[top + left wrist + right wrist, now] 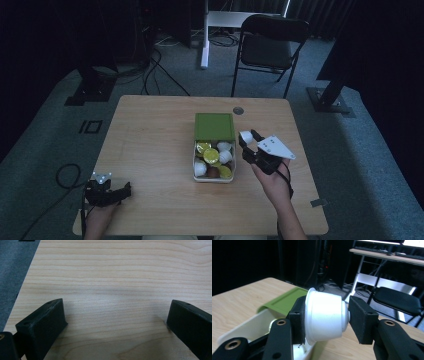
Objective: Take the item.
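high view: light wood table (150, 150), grey carpet, black chair (270, 45) behind, dark room. box (214, 176) w/ green lid mid-table. left gripper (117, 192) rests at near-left edge. left gripper view: jaws apart over bare wood. right gripper view: right gripper (324, 315) clamps white capsule (324, 315) just above the box.

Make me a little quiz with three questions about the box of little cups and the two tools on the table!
1. True or false: the right tool is shut on a white cup.
2. What colour is the lid at the far end of the box? A red, B green, C blue.
3. What lies between the wide-open jaws of the left tool?

Key:
1. True. One jaw presses the cup's rim end, the other its base, beside the box.
2. B, green.
3. Nothing but the bare wooden table.
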Demonstrator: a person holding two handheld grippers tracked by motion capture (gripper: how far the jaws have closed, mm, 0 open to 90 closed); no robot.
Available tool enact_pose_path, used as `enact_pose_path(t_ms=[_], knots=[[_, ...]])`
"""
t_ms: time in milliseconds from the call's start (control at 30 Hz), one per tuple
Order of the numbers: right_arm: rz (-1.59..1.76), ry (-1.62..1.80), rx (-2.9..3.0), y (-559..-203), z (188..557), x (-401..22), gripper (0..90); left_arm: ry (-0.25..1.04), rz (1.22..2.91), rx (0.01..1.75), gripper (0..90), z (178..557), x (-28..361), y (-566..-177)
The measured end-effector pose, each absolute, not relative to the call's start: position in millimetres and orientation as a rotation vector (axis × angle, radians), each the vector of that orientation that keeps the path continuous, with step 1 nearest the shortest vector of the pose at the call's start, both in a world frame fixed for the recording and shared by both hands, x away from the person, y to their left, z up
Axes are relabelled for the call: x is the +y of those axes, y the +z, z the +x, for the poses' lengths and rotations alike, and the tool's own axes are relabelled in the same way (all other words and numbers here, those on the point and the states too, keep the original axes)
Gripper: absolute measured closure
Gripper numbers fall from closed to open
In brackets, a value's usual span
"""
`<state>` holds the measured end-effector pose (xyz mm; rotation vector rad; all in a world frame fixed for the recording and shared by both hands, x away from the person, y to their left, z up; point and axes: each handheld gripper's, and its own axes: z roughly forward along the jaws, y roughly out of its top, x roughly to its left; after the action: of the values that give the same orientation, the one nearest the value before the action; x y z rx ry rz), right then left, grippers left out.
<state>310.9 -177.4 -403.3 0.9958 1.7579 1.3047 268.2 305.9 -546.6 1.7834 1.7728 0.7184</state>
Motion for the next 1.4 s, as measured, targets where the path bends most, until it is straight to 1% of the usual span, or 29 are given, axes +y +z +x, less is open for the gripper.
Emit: enact_pose_path(t_ms=[533, 1000, 1400], knots=[[1.168, 1.213, 1.720, -435.8, 356.9, -208.2, 51.5, 0.719, 1.783, 1.773, 2.1, 268.2, 305.9, -546.6], [1.259, 1.135, 1.734, -463.4, 397.8, -210.3, 51.6, 0.719, 1.783, 1.773, 2.1, 268.2, 305.9, -546.6], [1.366, 1.081, 1.771, -488.8, 420.7, -213.3, 51.6, 0.719, 1.784, 1.774, 2.1, 268.2, 305.9, -546.6]])
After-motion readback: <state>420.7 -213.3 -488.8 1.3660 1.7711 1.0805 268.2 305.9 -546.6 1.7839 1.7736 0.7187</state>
